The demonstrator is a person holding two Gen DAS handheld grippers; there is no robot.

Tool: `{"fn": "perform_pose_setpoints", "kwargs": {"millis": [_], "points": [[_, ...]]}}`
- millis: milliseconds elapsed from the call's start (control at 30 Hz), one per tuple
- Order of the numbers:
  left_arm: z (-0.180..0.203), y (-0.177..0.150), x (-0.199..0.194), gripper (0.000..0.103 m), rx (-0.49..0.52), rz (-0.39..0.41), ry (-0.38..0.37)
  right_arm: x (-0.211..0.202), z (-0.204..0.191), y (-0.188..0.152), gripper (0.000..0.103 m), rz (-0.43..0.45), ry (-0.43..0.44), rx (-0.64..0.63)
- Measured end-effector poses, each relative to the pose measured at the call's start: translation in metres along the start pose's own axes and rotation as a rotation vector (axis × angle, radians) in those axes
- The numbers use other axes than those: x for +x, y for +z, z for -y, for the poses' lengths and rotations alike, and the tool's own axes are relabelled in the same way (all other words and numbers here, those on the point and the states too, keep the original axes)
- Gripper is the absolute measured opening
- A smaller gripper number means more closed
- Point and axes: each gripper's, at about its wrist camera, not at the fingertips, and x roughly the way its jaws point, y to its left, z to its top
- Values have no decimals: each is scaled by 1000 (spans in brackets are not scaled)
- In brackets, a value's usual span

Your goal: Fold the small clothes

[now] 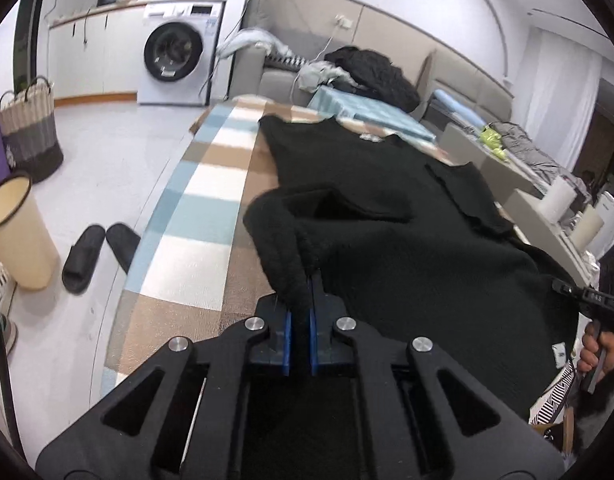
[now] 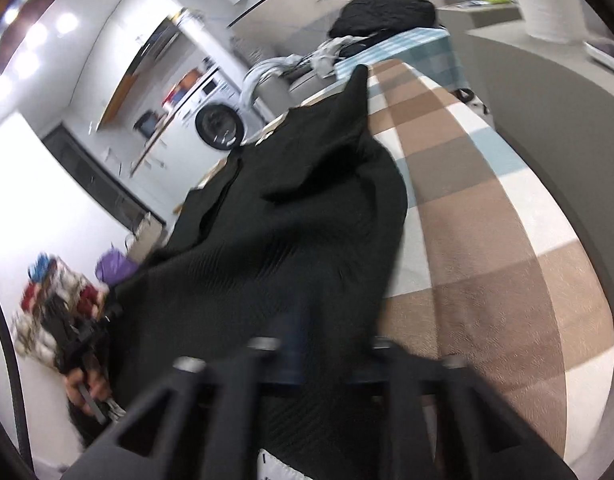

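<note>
A black garment lies spread along a checked surface, its far end flat, its near end lifted and bunched. As I judge it, the fold has barely begun: one flap is turned over near the left edge, and the main folds are all still to do.

The left gripper points down at a slant over the near left corner, its blue fingers clenched on a thick roll of the cloth. The right gripper tilts down at the other near corner; that view is blurred, but cloth drapes over its closed fingers and it seems to be grasping the hem. A hand holds its handle at the right
</note>
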Motion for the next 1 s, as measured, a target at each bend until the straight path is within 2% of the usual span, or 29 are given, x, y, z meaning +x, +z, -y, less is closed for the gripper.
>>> {"fn": "perform_pose_setpoints", "kwargs": {"millis": [133,267,300,400,533,833,1000], "points": [[5,-3,-35,3,25,60,-15,-34,-1,-1,4,120,61,-12],[4,-2,-69,3,24,125,-43,-80,-7,-11,4,306,250,-71],[4,0,-76,3,26,143,-50,-88,-8,-12,4,335,275,-72],[5,6,-89,3,27,177,-56,-98,-11,-8,4,373,241,-53],[-2,16,-76,3,1,158,-52,-87,-13,4,4,341,135,-5],[-33,53,23,3,-102,39,5,-11,11,54,4,249,-55,181],[-36,66,77,4,-114,-51,59,21,12,78,4,221,-137,196]]}}
